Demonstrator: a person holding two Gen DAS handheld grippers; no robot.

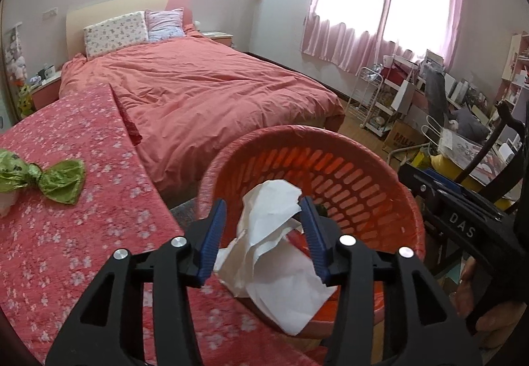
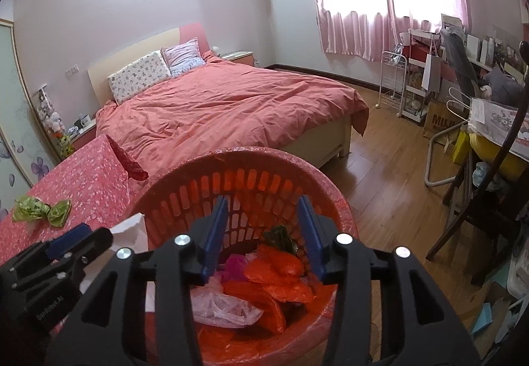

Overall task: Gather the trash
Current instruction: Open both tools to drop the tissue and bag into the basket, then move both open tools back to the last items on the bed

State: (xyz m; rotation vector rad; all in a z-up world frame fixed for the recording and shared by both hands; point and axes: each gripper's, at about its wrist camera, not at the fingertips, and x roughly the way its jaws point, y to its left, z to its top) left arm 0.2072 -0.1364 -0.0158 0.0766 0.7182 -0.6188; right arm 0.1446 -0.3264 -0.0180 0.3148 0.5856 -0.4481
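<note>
Take the orange basket (image 1: pixel 330 174) as your landmark. Your left tongs (image 1: pixel 264 233) hang over its near rim with the blue pads apart; a crumpled white paper (image 1: pixel 274 233) sits between them, draped across the rim, and whether the pads touch it is hard to tell. Your right tongs (image 2: pixel 264 233) are above the basket's mouth, pads apart with nothing between them, and orange and pink plastic bags (image 2: pixel 264 286) lie inside below. Left of the basket, on the floral-covered surface (image 1: pixel 66 250), lies a green wrapper (image 1: pixel 43 180). Beyond the basket stands the bed (image 2: pixel 215 101).
</note>
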